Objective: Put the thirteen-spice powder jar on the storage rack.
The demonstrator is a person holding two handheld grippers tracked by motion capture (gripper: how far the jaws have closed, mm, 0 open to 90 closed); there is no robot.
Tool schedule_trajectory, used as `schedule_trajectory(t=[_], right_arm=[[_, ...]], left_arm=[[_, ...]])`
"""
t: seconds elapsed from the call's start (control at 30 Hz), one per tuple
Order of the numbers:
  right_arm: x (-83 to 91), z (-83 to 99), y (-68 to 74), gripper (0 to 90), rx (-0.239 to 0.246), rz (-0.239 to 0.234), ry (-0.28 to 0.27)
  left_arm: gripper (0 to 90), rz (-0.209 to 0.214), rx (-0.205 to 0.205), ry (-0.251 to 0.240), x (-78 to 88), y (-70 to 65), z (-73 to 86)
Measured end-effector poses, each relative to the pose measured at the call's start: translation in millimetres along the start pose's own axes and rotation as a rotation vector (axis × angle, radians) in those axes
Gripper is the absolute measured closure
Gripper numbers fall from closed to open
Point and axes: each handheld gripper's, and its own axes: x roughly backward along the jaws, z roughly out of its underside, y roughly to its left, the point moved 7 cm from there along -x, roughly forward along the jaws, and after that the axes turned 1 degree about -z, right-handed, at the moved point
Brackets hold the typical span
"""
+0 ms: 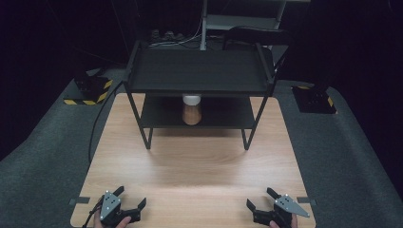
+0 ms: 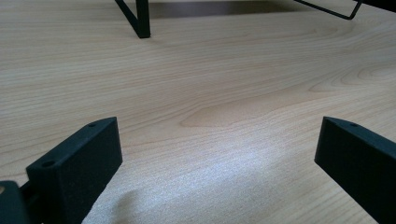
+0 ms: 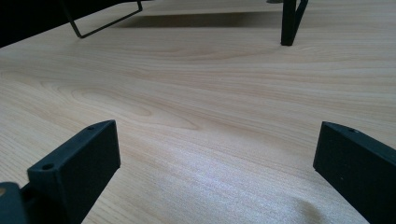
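Both grippers [image 1: 131, 198] [image 1: 259, 198] wide apart-fingered

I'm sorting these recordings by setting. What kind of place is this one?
Probably a lab recording station, not a home: a wooden table ringed by dark grey padding, hazard-striped mounts at its far corners, cables behind, and a black two-tier shelf holding a cup.

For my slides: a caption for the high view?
Two open grippers rest before a black shelf holding a cup.
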Motion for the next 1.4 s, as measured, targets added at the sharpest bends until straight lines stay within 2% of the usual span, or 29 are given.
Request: schedule_trajectory(t=[0.47,1.4], right_arm=[[-0.6,-0.9,2.3,0.1,0.009,0.015,0.014],[-1.0,-1.0,1.5,0.1,0.011,0.006,0.013]], left_arm=[[0.8,0.018,0.005,0.000,0.3,2.1,0.2],[0.8,0.020,0.010,-0.003,0.7,2.1,0.7]])
